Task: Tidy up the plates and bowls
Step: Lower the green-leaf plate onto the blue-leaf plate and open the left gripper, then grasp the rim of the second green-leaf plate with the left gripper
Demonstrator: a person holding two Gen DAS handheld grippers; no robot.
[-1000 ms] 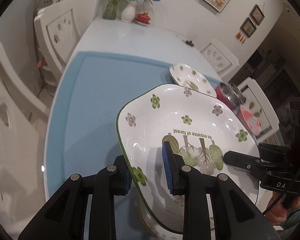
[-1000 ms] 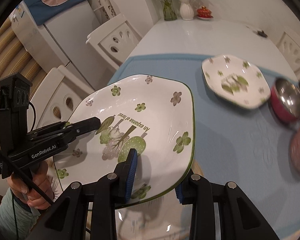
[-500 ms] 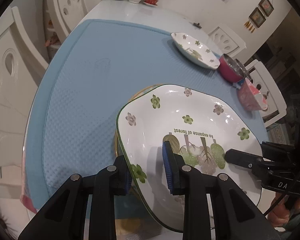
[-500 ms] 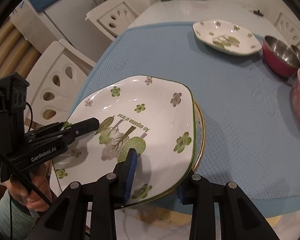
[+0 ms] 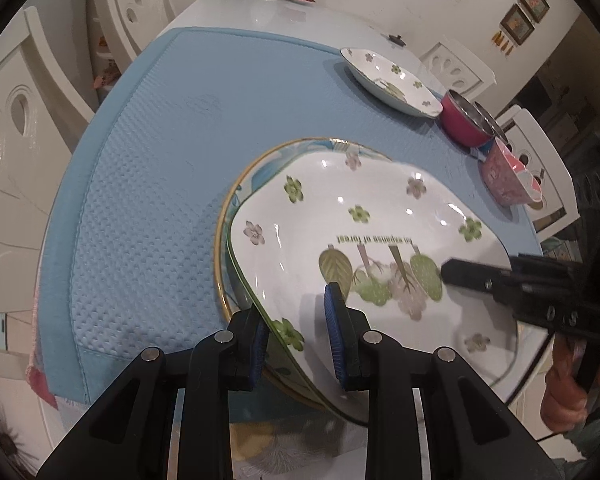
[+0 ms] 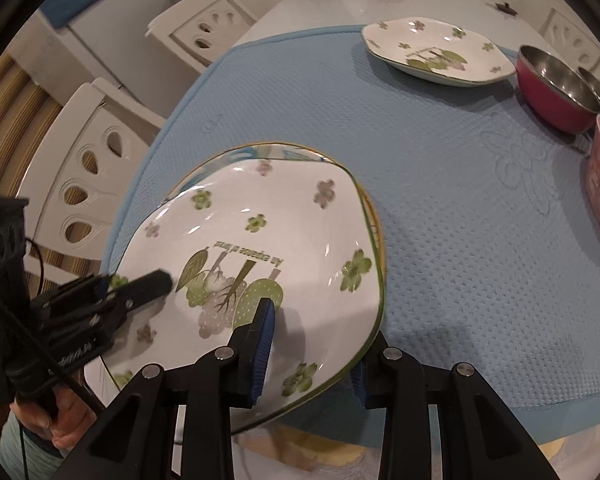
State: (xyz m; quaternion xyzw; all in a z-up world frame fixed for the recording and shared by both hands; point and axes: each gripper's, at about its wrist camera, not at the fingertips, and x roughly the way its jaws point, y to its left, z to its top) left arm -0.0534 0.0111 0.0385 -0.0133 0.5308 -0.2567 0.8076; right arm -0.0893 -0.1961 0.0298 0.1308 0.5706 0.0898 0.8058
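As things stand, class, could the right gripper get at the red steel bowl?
Probably not yet: the right gripper is shut on the flowered plate, shared with the left gripper. The path over the blue mat to the red steel bowl looks clear.

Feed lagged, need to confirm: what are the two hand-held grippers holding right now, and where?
Both clamp the floral plate by its rim: left hand-held gripper on one near edge, right hand-held gripper on the other.

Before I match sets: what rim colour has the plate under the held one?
Gold, on the lower plate; clearest in the left wrist view.
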